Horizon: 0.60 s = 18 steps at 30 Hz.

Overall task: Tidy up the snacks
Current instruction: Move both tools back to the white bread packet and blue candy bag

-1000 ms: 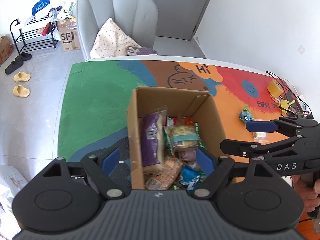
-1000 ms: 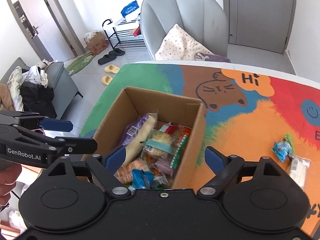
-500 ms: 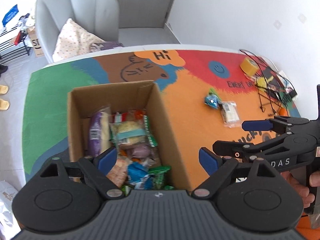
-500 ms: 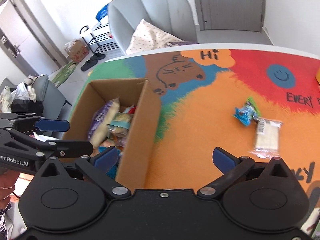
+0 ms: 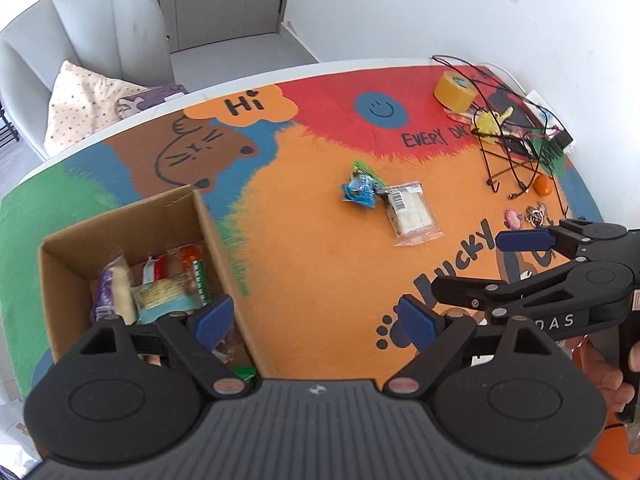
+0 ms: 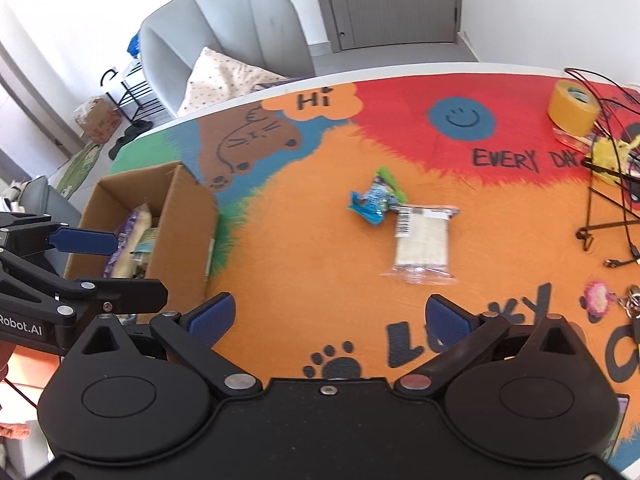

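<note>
Right hand-held gripper (image 6: 328,316): jaws spread wide, gripping nothing; the clear cracker packet (image 6: 422,242) lies at 1 o'clock beyond the fingertips, well apart; the blue snack packet (image 6: 370,204) lies at 12 o'clock, touching the cracker packet's far left corner
Left hand-held gripper (image 5: 314,318): jaws wide apart, nothing between them; the cardboard box (image 5: 208,224) sits at 10 o'clock with its near right corner under the left finger; both loose packets lie at 1 o'clock, well apart
Count: two loose packets on the bench; one box, holding several snacks, too crowded to count exactly; one roll of yellow tape (image 5: 456,90)
Surface: bench (image 5: 320,264) covered by a bright cartoon mat, orange in the middle; tangled wires by the tape at 2 o'clock
Room: grey armchair (image 6: 228,36) with a spotted cushion at 11 o'clock behind the bench; white walls; grey door
</note>
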Available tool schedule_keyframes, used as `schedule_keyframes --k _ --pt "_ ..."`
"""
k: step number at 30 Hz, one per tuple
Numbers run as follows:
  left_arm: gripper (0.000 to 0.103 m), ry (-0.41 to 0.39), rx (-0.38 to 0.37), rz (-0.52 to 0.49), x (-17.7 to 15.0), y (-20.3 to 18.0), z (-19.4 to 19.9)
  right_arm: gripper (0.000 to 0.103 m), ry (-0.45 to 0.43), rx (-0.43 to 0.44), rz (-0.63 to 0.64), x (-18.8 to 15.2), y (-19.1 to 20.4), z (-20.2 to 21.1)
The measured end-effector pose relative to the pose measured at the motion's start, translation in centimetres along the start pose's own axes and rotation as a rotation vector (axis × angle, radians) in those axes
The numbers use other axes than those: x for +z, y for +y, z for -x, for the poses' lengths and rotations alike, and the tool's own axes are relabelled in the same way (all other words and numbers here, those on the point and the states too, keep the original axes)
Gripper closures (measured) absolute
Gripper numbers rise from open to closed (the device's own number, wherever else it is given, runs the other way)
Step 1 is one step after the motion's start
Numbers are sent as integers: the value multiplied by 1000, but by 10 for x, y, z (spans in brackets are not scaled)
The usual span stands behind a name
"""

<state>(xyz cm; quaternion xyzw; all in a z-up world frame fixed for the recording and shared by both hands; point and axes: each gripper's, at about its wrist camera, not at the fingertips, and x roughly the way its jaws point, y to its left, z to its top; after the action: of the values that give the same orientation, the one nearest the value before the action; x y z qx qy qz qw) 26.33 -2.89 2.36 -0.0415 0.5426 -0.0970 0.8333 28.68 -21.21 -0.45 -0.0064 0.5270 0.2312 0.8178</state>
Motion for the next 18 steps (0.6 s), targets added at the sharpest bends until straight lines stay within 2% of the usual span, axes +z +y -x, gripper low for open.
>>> schedule_keyframes --k 10,18 --pt "15 54 -8 -43 22 -27 -27 0 17 -34 -51 3 -34 0" --pt "16 46 11 -28 43 -36 -43 1 -12 -50 -102 8 -60 -3"
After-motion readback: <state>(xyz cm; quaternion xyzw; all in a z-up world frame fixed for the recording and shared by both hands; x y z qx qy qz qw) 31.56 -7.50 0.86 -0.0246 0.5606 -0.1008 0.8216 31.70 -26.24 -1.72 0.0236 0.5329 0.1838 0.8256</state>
